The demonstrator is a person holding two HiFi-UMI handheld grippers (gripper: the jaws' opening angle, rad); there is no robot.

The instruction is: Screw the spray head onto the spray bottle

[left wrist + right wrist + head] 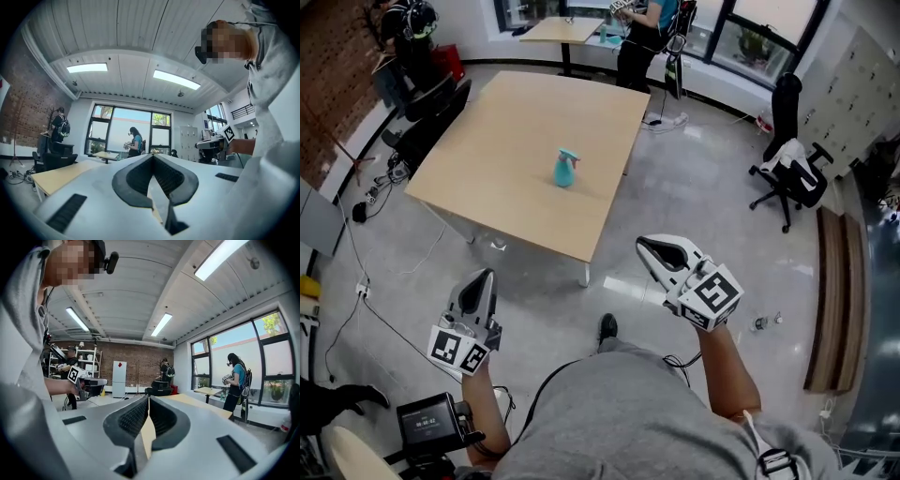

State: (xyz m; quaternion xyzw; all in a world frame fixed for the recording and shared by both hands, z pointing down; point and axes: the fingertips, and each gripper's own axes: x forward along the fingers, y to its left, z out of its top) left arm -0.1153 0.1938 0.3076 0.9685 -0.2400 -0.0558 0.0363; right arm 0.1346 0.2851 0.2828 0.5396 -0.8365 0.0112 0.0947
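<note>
Two grippers, one bottle, one bench

One teal spray bottle (pixel 566 169) stands upright, alone, mid-bench (pixel 487 178), nearer the right edge. Left gripper (pixel 484 276) and right gripper (pixel 649 247) both have jaws pressed together with nothing between them. They hover over bare floor (pixel 694 197), short of the bench's near corner. One office chair (pixel 792 178) stands well off to the right.

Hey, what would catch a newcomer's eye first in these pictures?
A teal spray bottle stands alone near the middle of the wooden table. Nearer the camera, over the floor, the left gripper and right gripper are both shut and empty, short of the table.
</note>
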